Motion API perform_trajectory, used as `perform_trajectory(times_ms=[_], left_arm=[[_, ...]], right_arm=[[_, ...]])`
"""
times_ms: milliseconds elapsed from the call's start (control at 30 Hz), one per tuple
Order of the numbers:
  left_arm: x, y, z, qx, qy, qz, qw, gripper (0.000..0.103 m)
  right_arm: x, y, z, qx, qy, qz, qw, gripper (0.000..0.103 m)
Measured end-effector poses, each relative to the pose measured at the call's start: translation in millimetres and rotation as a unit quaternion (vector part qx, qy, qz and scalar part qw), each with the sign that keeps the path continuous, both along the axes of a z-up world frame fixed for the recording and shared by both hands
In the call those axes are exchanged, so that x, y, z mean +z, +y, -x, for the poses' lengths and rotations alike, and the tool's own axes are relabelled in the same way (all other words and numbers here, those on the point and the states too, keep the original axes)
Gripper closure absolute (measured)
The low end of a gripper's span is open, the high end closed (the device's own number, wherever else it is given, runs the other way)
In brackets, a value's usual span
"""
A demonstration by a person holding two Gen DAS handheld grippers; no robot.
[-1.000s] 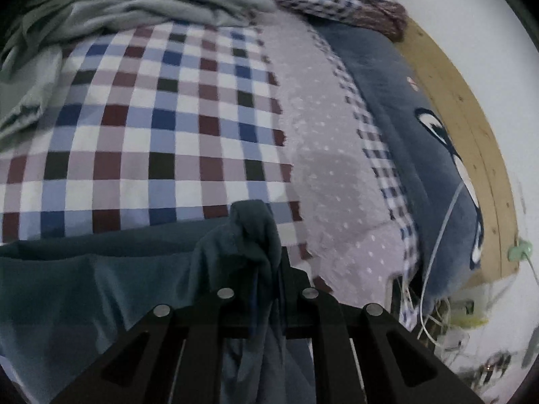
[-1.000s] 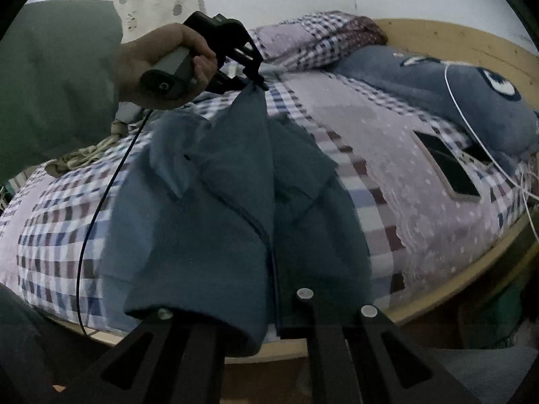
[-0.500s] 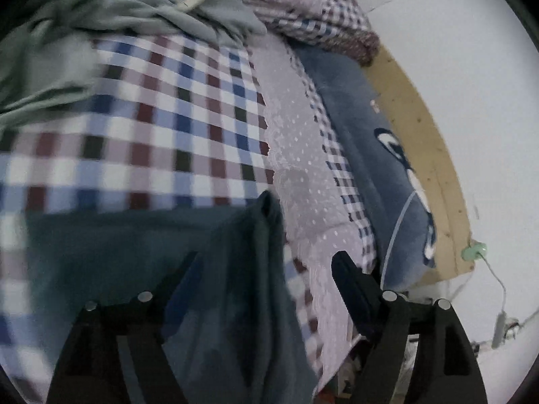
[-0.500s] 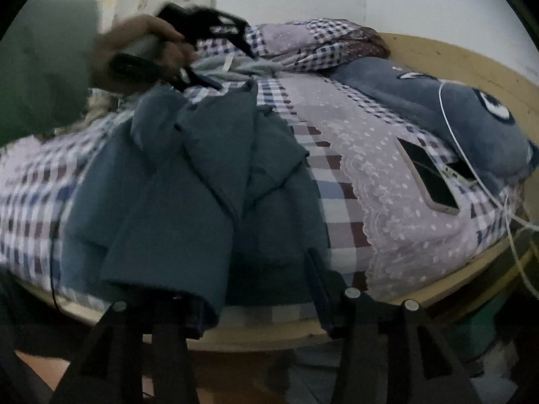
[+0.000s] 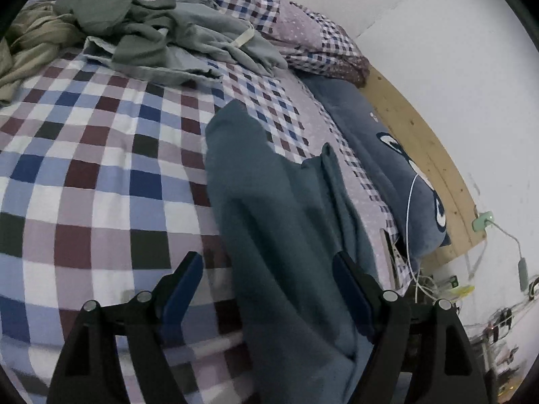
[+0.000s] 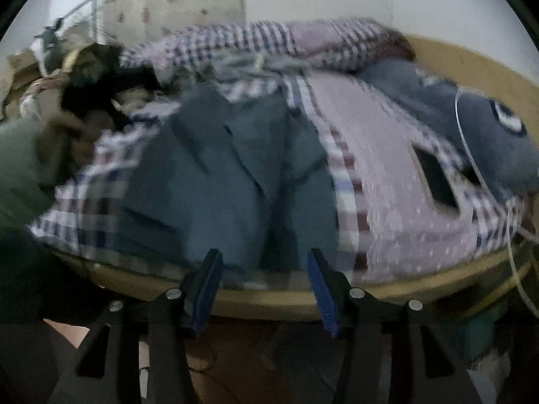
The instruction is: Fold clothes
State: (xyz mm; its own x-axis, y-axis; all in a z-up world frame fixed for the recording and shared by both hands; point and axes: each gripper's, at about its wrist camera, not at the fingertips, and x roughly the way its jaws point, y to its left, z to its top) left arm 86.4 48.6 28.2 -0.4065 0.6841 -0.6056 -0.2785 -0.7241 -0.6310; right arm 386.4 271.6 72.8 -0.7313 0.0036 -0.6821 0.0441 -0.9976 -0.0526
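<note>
A teal-blue garment (image 5: 286, 222) lies folded lengthwise on the checked bedspread (image 5: 101, 175), running toward the bed's near edge. My left gripper (image 5: 267, 259) is open and empty just above the garment's near end. In the right wrist view the same garment (image 6: 229, 181) lies flat on the bed. My right gripper (image 6: 264, 256) is open and empty at the bed's front edge, just short of the garment's hem. The view is blurred.
A heap of grey-green clothes (image 5: 151, 37) lies at the far end of the bed. A dark blue plush pillow (image 5: 397, 168) lies beside the wooden bed frame (image 5: 421, 141). A phone (image 6: 434, 178) and white cable (image 6: 471, 148) lie on the dotted sheet.
Both grippers have opened and let go of the teal garment, which now lies on the bed. Both grippers have drawn back from it; the left hand moved away to the left.
</note>
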Motion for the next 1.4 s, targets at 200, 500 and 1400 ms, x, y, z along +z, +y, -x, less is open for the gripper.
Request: perform_trajectory(times_ms=[200, 500, 1400], left_arm=[[2, 9, 14, -0.004, 0.024, -0.004, 0.9997, 0.021], [-1, 23, 37, 0.008, 0.022, 0.051, 0.9984, 0.05], [-12, 22, 39, 0.025, 0.02, 0.054, 0.9981, 0.055]], right_arm=[[19, -14, 49, -0.003, 0.02, -0.022, 1.0, 0.047], [4, -60, 135, -0.007, 0.037, -0.092, 0.995, 0.047], [-3, 117, 89, -0.225, -0.017, 0.185, 0.956, 0.077]])
